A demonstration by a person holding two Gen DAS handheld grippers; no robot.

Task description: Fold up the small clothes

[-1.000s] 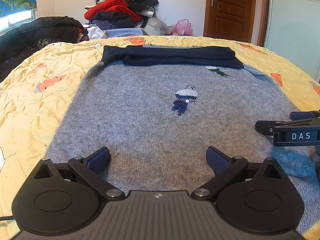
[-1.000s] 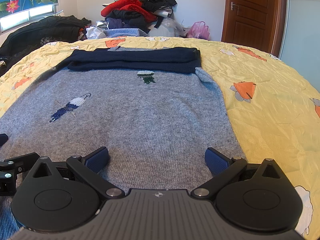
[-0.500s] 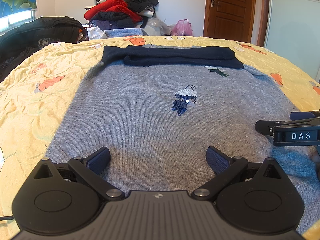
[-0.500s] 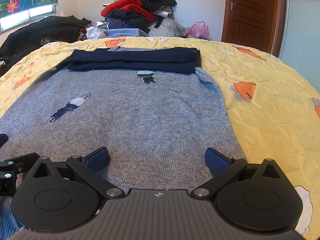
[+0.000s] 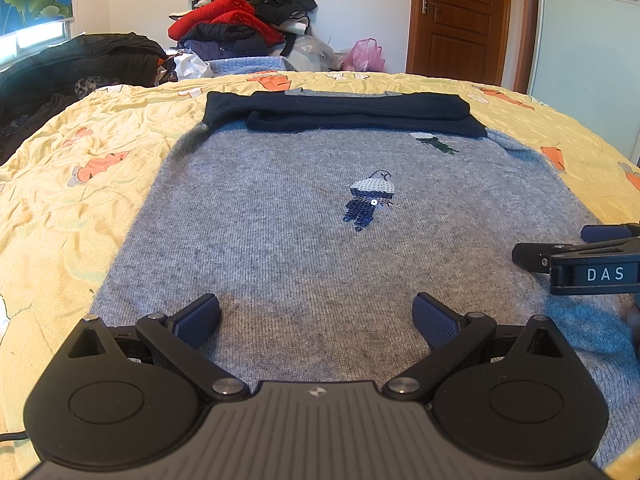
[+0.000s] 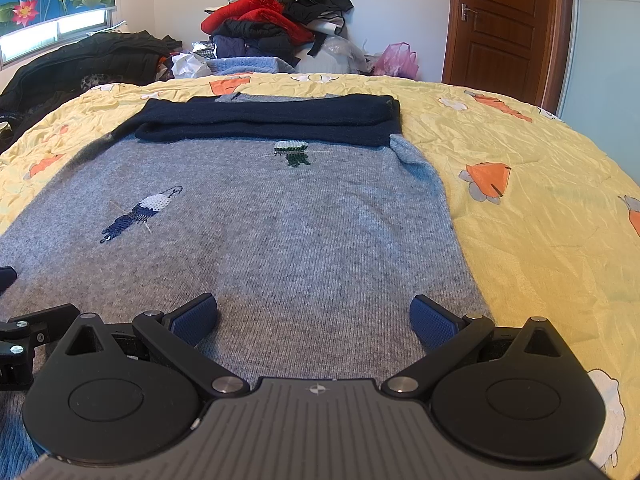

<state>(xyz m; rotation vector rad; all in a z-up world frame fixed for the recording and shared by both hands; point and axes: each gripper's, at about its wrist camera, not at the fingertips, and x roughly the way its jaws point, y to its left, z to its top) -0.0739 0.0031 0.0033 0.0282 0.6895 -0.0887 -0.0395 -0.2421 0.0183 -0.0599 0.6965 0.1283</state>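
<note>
A grey knit sweater [image 5: 280, 220] with small embroidered figures lies flat on the yellow bedspread [image 5: 60, 200]; it also shows in the right wrist view [image 6: 280, 232]. Its navy sleeves [image 5: 340, 114] are folded across the far end [image 6: 264, 122]. My left gripper [image 5: 316, 314] is open and empty, low over the sweater's near hem. My right gripper [image 6: 314, 312] is open and empty over the near hem beside the sweater's right edge. It also shows in the left wrist view [image 5: 576, 256] at the right.
A pile of red and black clothes [image 5: 244, 28] stands beyond the bed's far edge, with a pink bag [image 5: 366, 56] and a wooden door [image 5: 460, 20] to its right. Dark jackets [image 5: 72, 68] lie at the far left. Yellow bedspread [image 6: 540, 208] spreads right of the sweater.
</note>
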